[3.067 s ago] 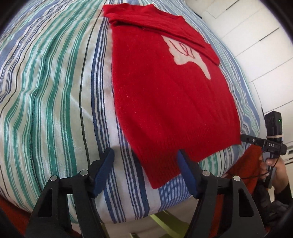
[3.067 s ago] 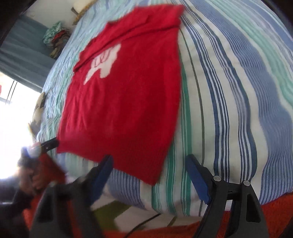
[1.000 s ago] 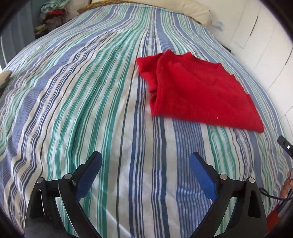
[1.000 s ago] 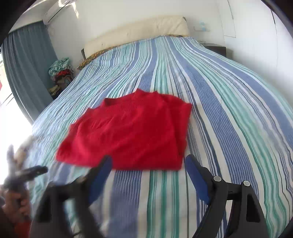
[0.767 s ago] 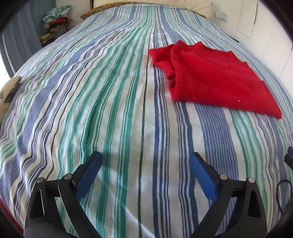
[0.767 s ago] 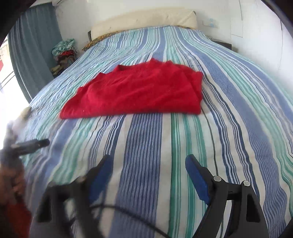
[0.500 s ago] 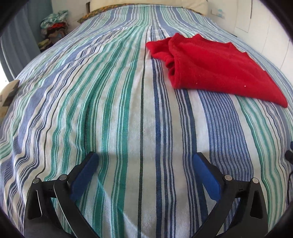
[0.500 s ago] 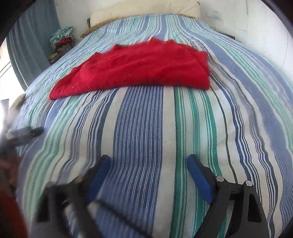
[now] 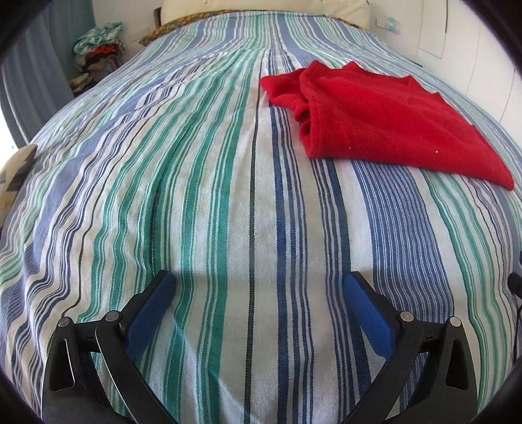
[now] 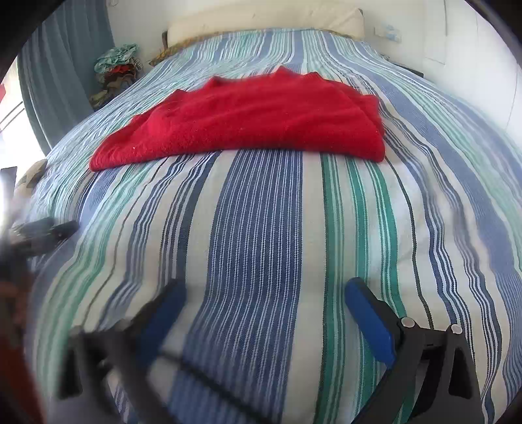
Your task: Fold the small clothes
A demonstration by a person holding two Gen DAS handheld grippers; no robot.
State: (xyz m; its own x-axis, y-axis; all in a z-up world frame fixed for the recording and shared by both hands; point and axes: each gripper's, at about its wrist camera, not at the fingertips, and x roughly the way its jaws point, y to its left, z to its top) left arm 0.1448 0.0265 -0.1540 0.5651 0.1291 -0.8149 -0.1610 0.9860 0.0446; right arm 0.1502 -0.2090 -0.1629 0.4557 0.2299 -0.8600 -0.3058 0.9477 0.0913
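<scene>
A red knitted sweater (image 9: 385, 124) lies folded in half on the striped bedspread (image 9: 202, 182), up and to the right in the left wrist view. In the right wrist view the same sweater (image 10: 254, 120) sits across the upper middle. My left gripper (image 9: 257, 280) is open low over bare bedspread, well short of the sweater, nothing between its blue pads. My right gripper (image 10: 264, 287) hangs over the bedspread (image 10: 261, 234) nearer than the sweater; its jaws are opening and nothing is between them. The left gripper's tip (image 10: 49, 228) shows blurred at the left edge.
A cream headboard cushion (image 10: 267, 16) runs along the far end of the bed. A heap of mixed clothes (image 9: 98, 49) sits at the far left beside a grey curtain (image 10: 65, 71). White cupboard doors (image 9: 473, 49) stand to the right. A patterned cushion (image 9: 16, 176) lies at the left edge.
About three seconds ago the sweater lay flat with its white motif showing; now it is folded in half. Both grippers have since drawn back and sunk toward the bedspread, and the right jaws have widened.
</scene>
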